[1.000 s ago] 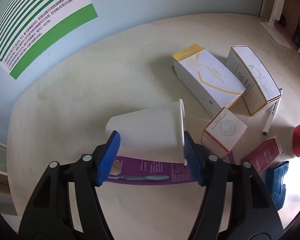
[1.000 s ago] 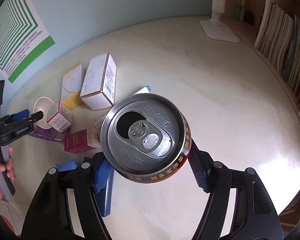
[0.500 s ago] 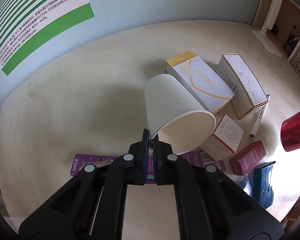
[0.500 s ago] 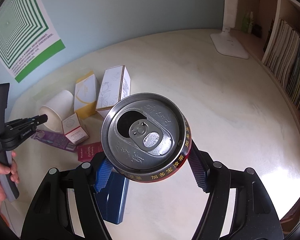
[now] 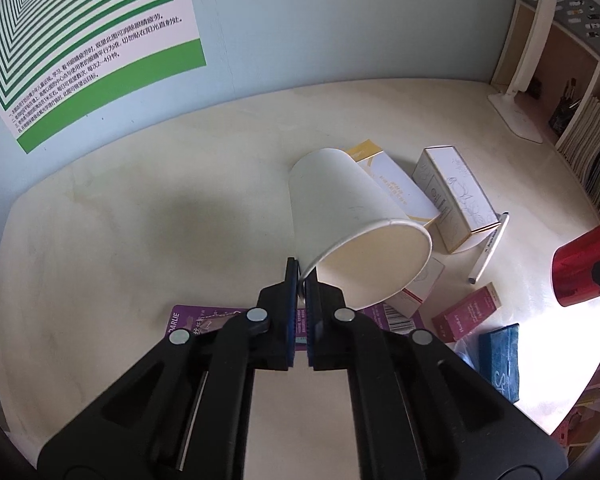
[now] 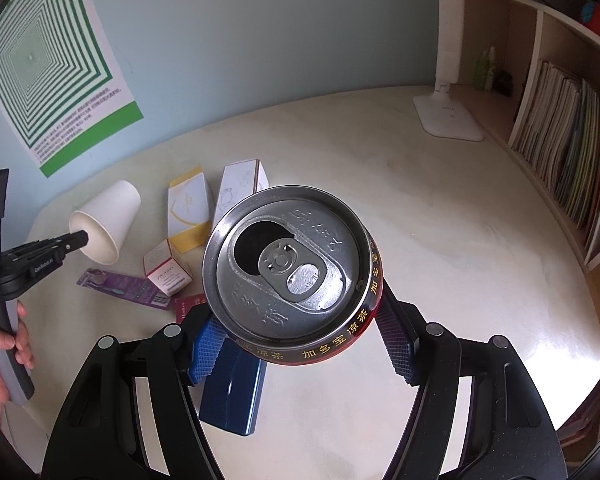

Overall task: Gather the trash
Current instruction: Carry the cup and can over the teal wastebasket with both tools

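My left gripper [image 5: 301, 280] is shut on the rim of a white paper cup [image 5: 340, 204] and holds it in the air, mouth tilted down toward me. It shows at the left of the right wrist view [image 6: 80, 237] with the paper cup [image 6: 108, 220]. My right gripper [image 6: 300, 344] is shut on a red opened drink can [image 6: 288, 268], upright and lifted above the table; the can also shows at the right edge of the left wrist view [image 5: 580, 268].
On the cream table [image 5: 140, 220] lie a yellow-white box [image 5: 400, 188], a white box [image 5: 456, 192], a small white-red box [image 6: 168, 272], a dark red box [image 5: 468, 312], a purple toothbrush pack [image 6: 128, 286], a pen [image 5: 488, 248], a blue case [image 6: 236, 392]. A white lamp base [image 6: 448, 116] and bookshelf [image 6: 560, 140] stand right.
My left gripper closed on the cup's rim and lifted it off the table, higher still now. My right gripper has risen with the can.
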Demonstrator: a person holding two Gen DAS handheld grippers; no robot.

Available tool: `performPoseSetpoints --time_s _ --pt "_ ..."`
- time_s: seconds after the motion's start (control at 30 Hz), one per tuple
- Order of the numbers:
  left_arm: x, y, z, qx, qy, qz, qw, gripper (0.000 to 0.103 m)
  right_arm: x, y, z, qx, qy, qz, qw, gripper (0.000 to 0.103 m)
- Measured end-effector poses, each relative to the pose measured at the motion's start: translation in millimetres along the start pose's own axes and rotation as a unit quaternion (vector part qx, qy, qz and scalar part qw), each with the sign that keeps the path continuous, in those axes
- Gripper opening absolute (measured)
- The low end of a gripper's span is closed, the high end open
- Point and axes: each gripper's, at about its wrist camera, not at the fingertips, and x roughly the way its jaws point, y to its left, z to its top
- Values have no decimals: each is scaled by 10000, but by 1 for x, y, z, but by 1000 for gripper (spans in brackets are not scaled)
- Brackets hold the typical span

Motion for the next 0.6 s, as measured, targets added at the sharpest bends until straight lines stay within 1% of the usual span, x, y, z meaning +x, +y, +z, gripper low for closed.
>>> performPoseSetpoints --time_s 0.2,0.37,0.5,0.6 --pt "-22 -14 -5 254 -153 -218 9993 2 -26 -8 -11 169 -165 -149 9996 68" --pt "-38 -37 -10 603 -269 -539 9964 2 -51 -25 -30 454 -308 -347 9979 68" --pt "-51 -61 -13 983 -348 -874 9907 2 -75 -45 -51 742 -366 -535 9951 68" --pt "-60 -85 -19 1356 -376 -1168 9831 2 -96 -61 -71 1055 -442 -784 9903 68"
